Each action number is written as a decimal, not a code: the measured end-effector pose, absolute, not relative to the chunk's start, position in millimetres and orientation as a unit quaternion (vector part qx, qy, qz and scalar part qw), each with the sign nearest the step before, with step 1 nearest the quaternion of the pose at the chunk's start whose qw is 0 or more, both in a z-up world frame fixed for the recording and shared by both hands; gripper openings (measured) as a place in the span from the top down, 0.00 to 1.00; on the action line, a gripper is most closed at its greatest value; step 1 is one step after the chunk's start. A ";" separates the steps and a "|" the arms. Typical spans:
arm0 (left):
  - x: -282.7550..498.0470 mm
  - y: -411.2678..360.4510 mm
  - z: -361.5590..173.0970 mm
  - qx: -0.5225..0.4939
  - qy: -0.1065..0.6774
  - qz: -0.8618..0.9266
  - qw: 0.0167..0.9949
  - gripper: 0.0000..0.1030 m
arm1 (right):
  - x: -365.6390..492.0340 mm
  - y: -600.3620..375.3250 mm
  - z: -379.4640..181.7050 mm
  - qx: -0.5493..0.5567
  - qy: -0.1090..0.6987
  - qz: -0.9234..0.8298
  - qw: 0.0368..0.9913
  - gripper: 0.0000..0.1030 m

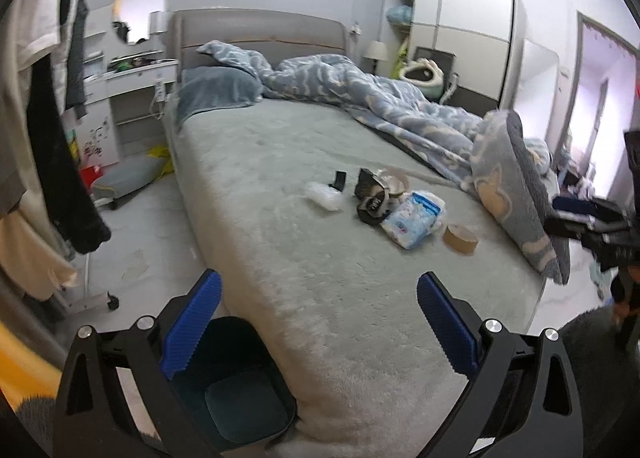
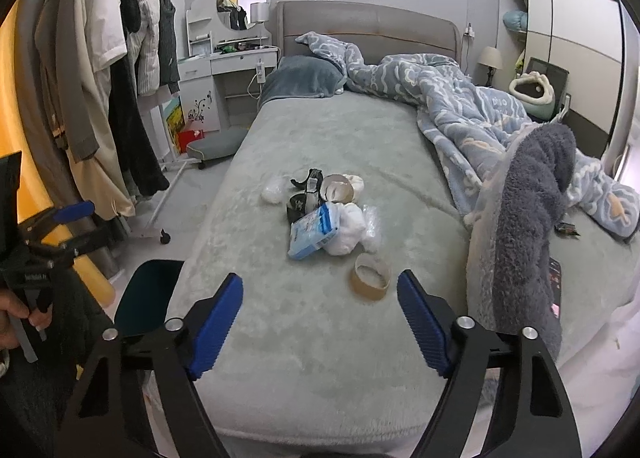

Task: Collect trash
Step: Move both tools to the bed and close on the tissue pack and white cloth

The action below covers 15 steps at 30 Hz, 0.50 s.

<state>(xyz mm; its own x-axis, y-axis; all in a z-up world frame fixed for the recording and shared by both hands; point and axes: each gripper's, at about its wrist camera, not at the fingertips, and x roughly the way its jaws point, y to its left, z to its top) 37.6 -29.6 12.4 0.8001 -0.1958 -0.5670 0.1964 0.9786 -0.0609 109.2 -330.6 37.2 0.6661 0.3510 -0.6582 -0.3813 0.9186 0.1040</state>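
On the bed, a tape roll lies nearest the foot. The tissue pack lies at its 10 o'clock, the crumpled bag farther at 11. The duvet lies at 2 o'clock, the bin on the floor at 9.

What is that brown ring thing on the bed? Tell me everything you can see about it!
The brown ring looks like a nearly used-up roll of tape: a short cardboard-coloured hoop with a thin wall and a wide empty middle. It lies on the fuzzy grey-green bed cover, which shows pale through the hole. It sits alone, nearest of the trash to the foot of the bed, a little apart from the blue-and-white packet. Nothing holds it or touches it except the cover.
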 end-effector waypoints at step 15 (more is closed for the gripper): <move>115.3 -47.4 -13.7 0.064 0.313 -0.231 0.919 0.14 | 192.1 -336.5 -1.3 0.022 0.383 0.248 0.890 0.49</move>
